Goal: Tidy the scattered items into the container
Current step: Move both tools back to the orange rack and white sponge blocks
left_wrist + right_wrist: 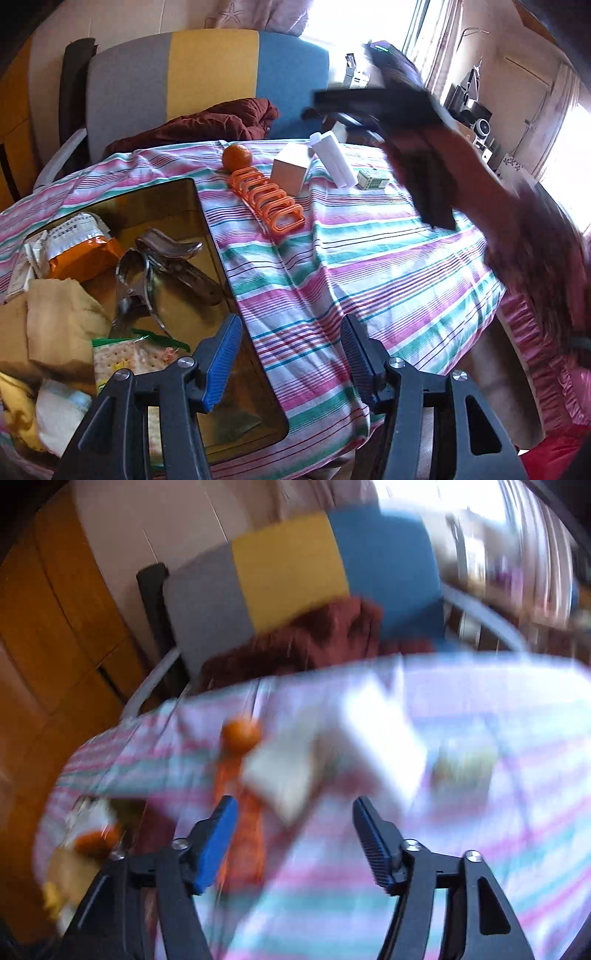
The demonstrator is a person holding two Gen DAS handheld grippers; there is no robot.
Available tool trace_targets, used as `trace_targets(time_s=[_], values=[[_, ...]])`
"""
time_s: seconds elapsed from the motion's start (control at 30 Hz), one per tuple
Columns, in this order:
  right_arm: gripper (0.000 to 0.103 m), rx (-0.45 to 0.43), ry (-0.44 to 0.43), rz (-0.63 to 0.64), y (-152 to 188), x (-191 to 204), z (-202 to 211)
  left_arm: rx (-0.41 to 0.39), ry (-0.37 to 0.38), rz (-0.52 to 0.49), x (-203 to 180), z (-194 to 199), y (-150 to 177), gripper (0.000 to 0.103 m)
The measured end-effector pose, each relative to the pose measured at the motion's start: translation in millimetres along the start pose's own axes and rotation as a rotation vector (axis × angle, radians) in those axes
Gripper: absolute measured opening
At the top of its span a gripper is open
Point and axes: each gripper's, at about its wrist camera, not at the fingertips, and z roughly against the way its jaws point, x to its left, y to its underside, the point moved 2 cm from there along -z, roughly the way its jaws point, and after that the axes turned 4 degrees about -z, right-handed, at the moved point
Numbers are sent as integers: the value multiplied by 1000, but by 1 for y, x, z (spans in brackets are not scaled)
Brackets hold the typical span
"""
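1. In the left wrist view we see our left tool with its blue-padded fingers spread and nothing between them, hovering over the near edge of the striped cloth that covers the bench
2. To the near left sits the container, a shallow brown tray already holding an orange packet, a metal clamp, a cracker packet and a beige cloth
3. Still scattered on the bench at the far side are an orange fruit, an orange rack lying just near of it, a pale box touching the rack's right side, a white tube leaning beside the box, and a small green box further right
4. The right tool crosses the upper right of this view, blurred; we cannot tell its state from here
5. In the right wrist view, heavily blurred, the right tool has its fingers spread and empty above the bench
6. Beyond it we make out the orange fruit, the pale box and the white tube close together at mid-bench, with a striped chair at the far edge
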Motion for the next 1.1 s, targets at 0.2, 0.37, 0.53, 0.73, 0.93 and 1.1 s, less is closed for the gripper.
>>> trace_targets(time_s=[0.2,0.37,0.53,0.73,0.93,1.1], values=[[80,59,112,149,-57,35,-69,3,-32,42,11,5,5,57],[74,207,183,280,-40,50,-117,1,-32,50,13,6,6,57],[83,223,243,492,-10,60,-120,7,-17,43,9,0,4,57],[88,268,253,750,48,66,-82,5,4,8,-3,-4,1,57],[79,422,48,431,104,20,-27,-16,13,2,-9,-7,-17,57],[79,304,36,195,129,-35,32,-6,-25,18,-15,-35,-55,57]])
